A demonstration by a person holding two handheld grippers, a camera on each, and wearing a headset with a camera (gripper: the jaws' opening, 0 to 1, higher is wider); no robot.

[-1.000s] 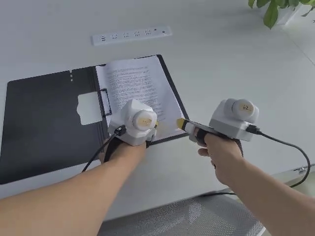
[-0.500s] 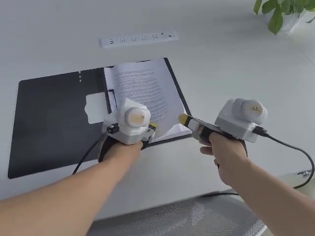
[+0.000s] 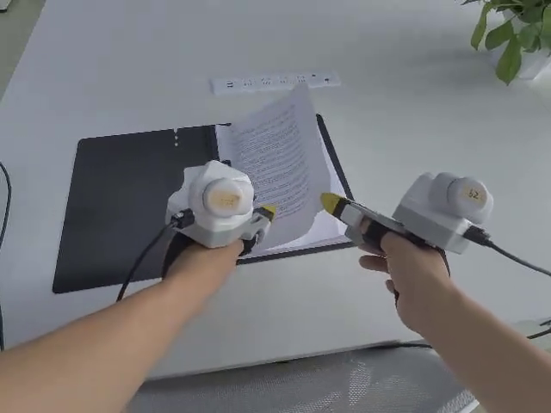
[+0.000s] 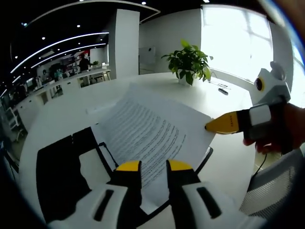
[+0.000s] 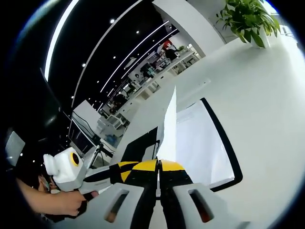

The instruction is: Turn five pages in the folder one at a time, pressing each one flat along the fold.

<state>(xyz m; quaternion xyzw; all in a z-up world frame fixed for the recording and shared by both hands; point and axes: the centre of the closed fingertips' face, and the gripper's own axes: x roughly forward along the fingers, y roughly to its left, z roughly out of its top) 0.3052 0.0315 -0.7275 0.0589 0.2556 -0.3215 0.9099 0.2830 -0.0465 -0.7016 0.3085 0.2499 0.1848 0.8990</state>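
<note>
Right gripper (image 3: pixel 331 204) jaws closed on edge of page (image 3: pixel 277 151); page lifted off folder (image 3: pixel 120 198) for turning; left gripper (image 3: pixel 263 213) held low by spine, jaws slightly parted, empty, judged ready for pressing.

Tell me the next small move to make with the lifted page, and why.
Probably swing the right gripper leftward, carrying the page over the fold toward the black left cover. The page stands raised with its free edge pinched by that gripper, and the left gripper hovers open at the page's lower edge, ready to press.
</note>
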